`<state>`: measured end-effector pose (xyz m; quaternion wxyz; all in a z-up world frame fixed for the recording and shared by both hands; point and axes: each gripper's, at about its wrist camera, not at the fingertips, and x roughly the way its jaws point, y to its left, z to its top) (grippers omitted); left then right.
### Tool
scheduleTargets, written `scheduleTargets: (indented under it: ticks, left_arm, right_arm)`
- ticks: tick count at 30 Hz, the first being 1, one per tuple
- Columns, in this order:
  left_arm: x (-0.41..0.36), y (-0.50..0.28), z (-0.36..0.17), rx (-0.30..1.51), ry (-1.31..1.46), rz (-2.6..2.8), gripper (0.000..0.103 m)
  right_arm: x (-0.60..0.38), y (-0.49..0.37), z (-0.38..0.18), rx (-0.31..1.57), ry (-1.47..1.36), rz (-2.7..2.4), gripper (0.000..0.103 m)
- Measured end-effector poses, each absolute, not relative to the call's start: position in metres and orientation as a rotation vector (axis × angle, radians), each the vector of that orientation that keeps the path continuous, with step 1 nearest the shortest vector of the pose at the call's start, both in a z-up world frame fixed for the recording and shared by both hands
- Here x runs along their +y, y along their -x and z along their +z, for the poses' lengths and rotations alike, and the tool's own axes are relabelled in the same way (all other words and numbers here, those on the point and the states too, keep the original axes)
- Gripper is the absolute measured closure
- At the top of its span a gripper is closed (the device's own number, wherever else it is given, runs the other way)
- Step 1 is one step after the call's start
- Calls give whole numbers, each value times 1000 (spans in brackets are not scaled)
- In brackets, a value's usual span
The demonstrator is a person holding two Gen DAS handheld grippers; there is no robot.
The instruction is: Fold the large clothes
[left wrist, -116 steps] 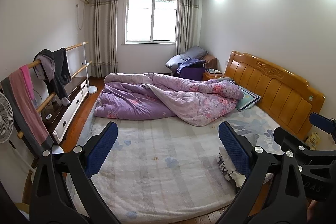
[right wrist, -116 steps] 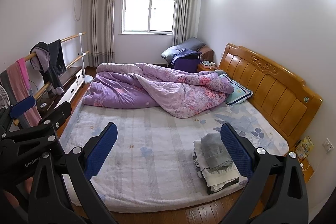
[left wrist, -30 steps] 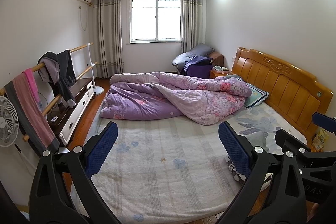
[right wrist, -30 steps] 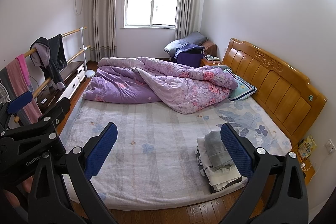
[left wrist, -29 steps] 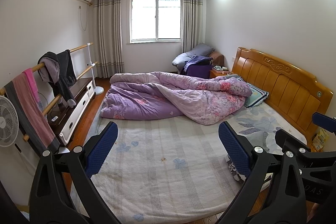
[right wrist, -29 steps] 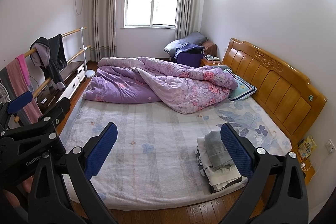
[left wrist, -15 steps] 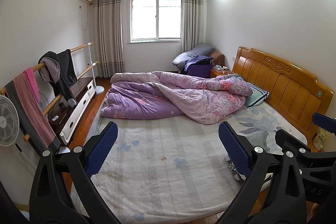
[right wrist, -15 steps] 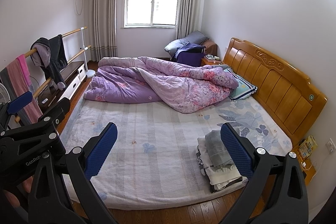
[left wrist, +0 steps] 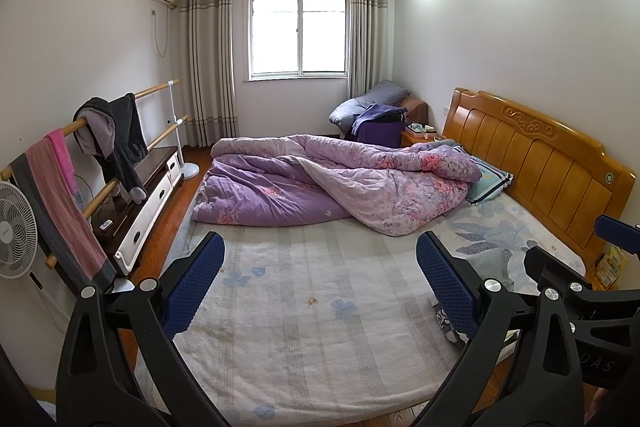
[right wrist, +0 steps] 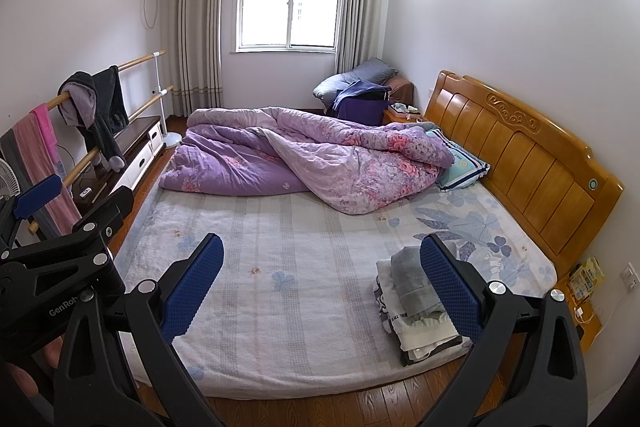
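Folded clothes beneath right gripper

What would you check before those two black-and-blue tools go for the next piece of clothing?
1. Left tool open and holding nothing: ok.
2. Right tool open and holding nothing: ok.
3. Folded stack sits squarely at the near right corner of the bed, not sliding off: ok.
4. Bare stretch of sheet between the stack and the purple quilt for spreading a garment: ok.
5. Next garment to fold: cannot tell; the only loose clothes in view are a dark jacket and a pink towel on the wooden rail.
6. The two tools are apart, not touching: ok.
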<state>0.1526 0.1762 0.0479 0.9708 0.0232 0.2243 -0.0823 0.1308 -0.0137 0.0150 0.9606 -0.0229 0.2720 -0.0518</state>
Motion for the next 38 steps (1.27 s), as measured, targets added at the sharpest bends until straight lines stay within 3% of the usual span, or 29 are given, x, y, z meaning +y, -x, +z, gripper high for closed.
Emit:
scheduleTargets:
  ticks: [38]
  left_arm:
    - [198,-148,34,489,-47,-173,6]
  right_arm:
    - [-13,-134,10,575,52,-105,8]
